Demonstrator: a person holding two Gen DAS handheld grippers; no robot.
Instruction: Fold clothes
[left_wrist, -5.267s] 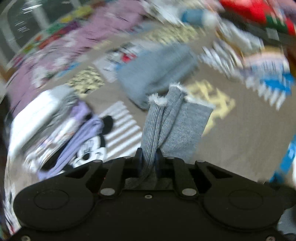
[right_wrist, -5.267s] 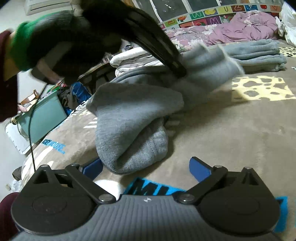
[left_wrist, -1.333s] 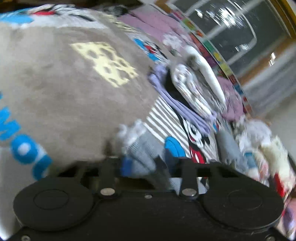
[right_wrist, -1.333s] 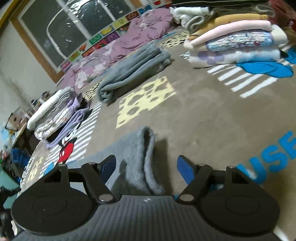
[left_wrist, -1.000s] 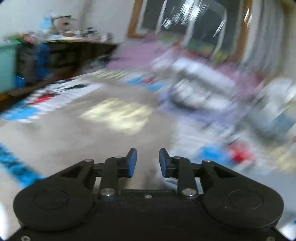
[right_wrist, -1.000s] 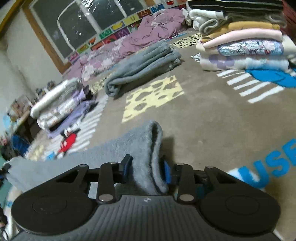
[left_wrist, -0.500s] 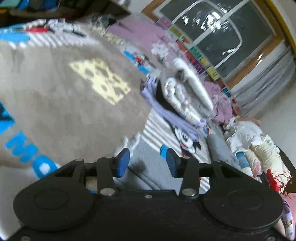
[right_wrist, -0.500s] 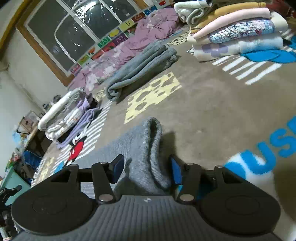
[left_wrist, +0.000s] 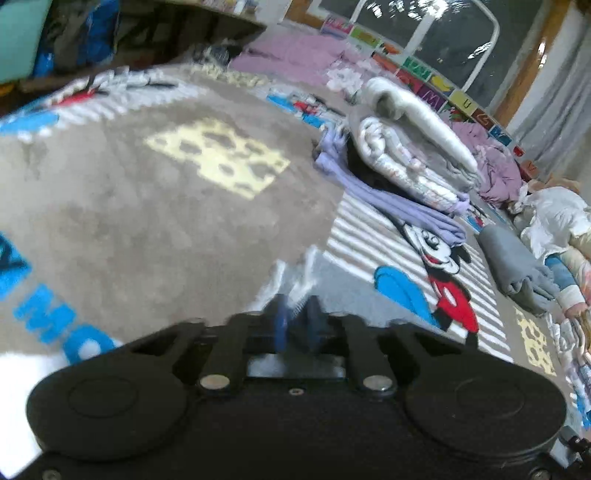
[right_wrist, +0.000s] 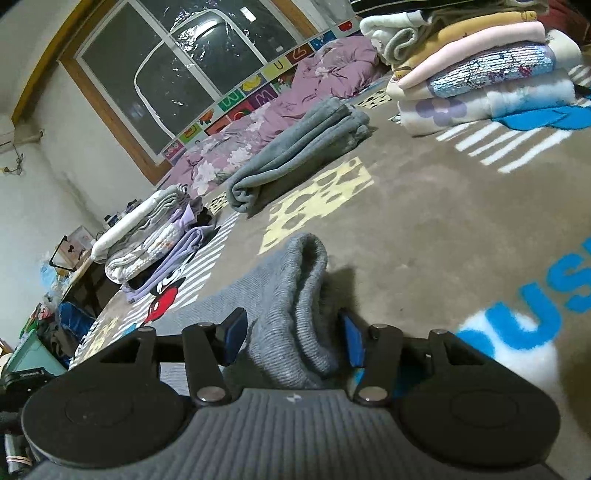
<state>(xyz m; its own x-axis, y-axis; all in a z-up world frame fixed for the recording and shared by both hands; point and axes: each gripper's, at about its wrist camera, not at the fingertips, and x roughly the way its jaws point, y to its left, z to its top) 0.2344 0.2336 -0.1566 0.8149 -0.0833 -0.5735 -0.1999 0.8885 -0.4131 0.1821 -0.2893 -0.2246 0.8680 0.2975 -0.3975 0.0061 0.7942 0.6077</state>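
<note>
Lying on the rug (right_wrist: 424, 229), the grey garment (right_wrist: 291, 295) looks only partly folded, though folded stacks (right_wrist: 480, 70) sit beyond. The right gripper (right_wrist: 291, 338) straddles its ribbed end, jaws apart; the left gripper (left_wrist: 297, 323) pinches its frayed edge.

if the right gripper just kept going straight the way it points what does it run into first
The grey knit garment: its raised fold already sits between the open right gripper fingers. Beyond that lies the rug, then probably the folded grey blanket, though depth is unclear.
</note>
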